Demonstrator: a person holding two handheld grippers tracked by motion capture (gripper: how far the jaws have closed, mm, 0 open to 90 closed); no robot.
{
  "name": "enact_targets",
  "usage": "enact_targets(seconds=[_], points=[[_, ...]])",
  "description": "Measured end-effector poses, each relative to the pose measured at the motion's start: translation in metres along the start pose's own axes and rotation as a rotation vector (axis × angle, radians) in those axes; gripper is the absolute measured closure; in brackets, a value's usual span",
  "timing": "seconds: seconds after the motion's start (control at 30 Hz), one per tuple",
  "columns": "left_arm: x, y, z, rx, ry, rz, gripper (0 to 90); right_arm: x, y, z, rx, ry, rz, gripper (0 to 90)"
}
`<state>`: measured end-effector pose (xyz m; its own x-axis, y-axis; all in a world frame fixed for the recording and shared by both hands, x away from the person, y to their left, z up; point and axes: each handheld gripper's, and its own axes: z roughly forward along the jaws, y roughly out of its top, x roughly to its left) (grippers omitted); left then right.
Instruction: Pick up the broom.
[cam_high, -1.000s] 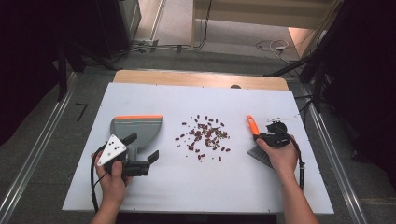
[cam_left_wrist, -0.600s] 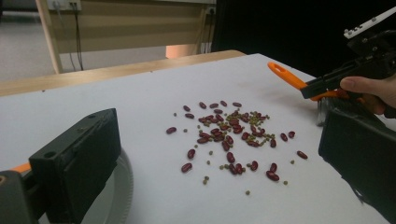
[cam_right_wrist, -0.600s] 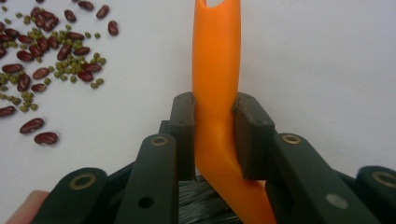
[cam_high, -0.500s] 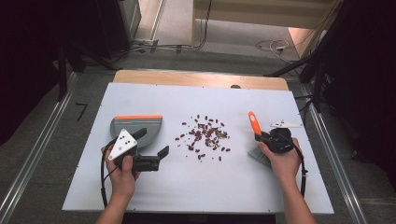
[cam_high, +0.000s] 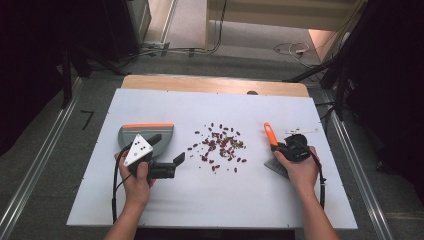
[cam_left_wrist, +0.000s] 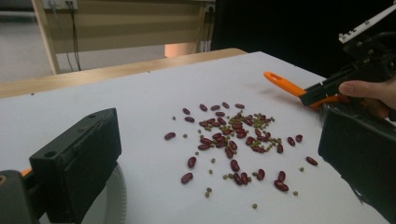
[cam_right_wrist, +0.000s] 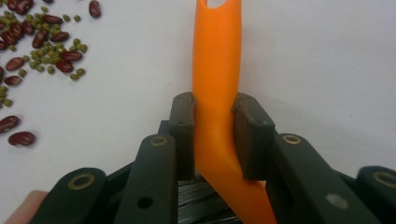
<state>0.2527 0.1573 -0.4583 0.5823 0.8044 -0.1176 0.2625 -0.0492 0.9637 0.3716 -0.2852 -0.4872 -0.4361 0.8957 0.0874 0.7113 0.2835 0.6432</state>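
Red and small green beans (cam_high: 219, 147) lie scattered mid-table, also seen as beans (cam_left_wrist: 233, 140) and beans (cam_right_wrist: 42, 37). A grey dustpan (cam_high: 147, 131) with an orange rim lies to their left. My left gripper (cam_high: 167, 149) hovers at the dustpan's near edge, open with nothing between its jaws, and points toward the beans. My right gripper (cam_high: 292, 150) is shut on the orange handle (cam_right_wrist: 215, 93) of a small brush (cam_high: 270, 135). The brush's dark bristles (cam_right_wrist: 205, 200) sit under the jaws, to the right of the beans. The left gripper view shows the brush (cam_left_wrist: 285, 86) too.
The white table top (cam_high: 225, 200) ends near my forearms. A wooden strip (cam_high: 215, 84) runs along its far edge. Cables trail from both grippers. Dark floor and metal rails surround the table.
My left gripper has moved right and forward, up to the dustpan's near edge, its jaws now pointing toward the beans. The right gripper with the brush has barely shifted.
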Motion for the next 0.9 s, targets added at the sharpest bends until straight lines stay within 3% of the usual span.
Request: enact_targets(seconds=[0.2, 0.53, 0.77, 0.9], points=[[-0.002, -0.002, 0.000, 0.004, -0.007, -0.002, 0.1, 0.001, -0.006, -0.010, -0.079, 0.007, -0.008, 69.9], [-0.007, -0.002, 0.004, -0.004, -0.024, 0.003, 0.1, 0.007, -0.012, -0.035, -0.287, 0.057, 0.006, 70.3], [-0.012, 0.001, 0.005, -0.012, -0.038, 0.013, 0.1, 0.014, -0.013, -0.053, -0.414, 0.046, -0.006, 70.4], [-0.015, 0.002, 0.005, -0.017, -0.047, 0.017, 0.1, 0.016, -0.013, -0.059, -0.459, 0.043, -0.012, 70.5]])
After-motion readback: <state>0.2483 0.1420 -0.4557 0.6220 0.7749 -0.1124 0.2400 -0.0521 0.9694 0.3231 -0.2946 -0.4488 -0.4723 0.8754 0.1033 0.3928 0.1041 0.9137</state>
